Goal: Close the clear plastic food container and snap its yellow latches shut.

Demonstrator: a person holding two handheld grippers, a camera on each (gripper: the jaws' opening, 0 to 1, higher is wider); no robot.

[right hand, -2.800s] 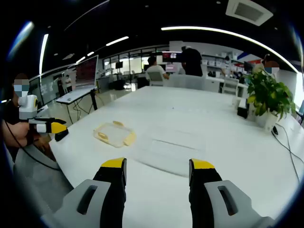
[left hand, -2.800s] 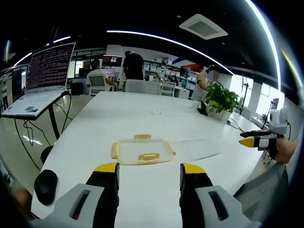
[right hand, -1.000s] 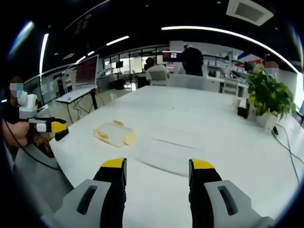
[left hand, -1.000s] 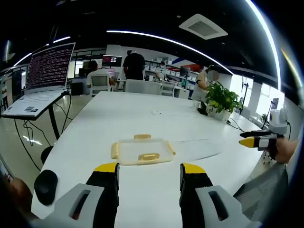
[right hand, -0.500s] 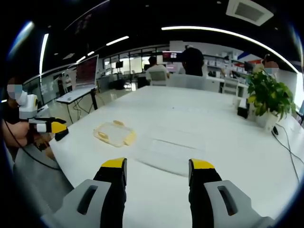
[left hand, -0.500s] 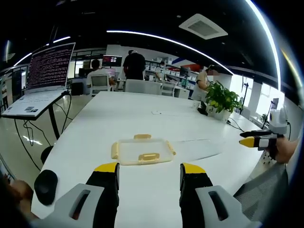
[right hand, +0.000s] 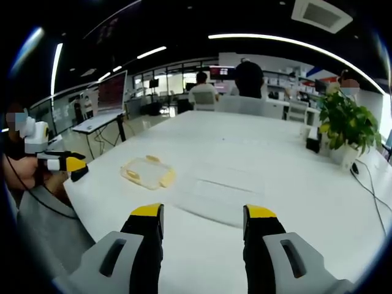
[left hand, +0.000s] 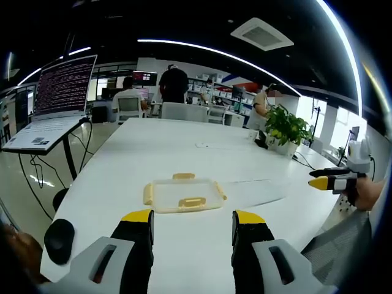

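A shallow, clear plastic rectangular container with yellow latches (left hand: pixel 182 195) lies flat on the smooth white tabletop (left hand: pixel 184 153), ahead of the left gripper (left hand: pixel 191 222); both the left and right gripper (right hand: pixel 199 215) hover with jaws apart, empty.

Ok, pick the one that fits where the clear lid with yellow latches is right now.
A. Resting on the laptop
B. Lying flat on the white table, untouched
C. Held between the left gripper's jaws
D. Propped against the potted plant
B: the lid lies flat on the white table, ahead of the open left gripper and apart from it; the right gripper is also open and holds nothing.
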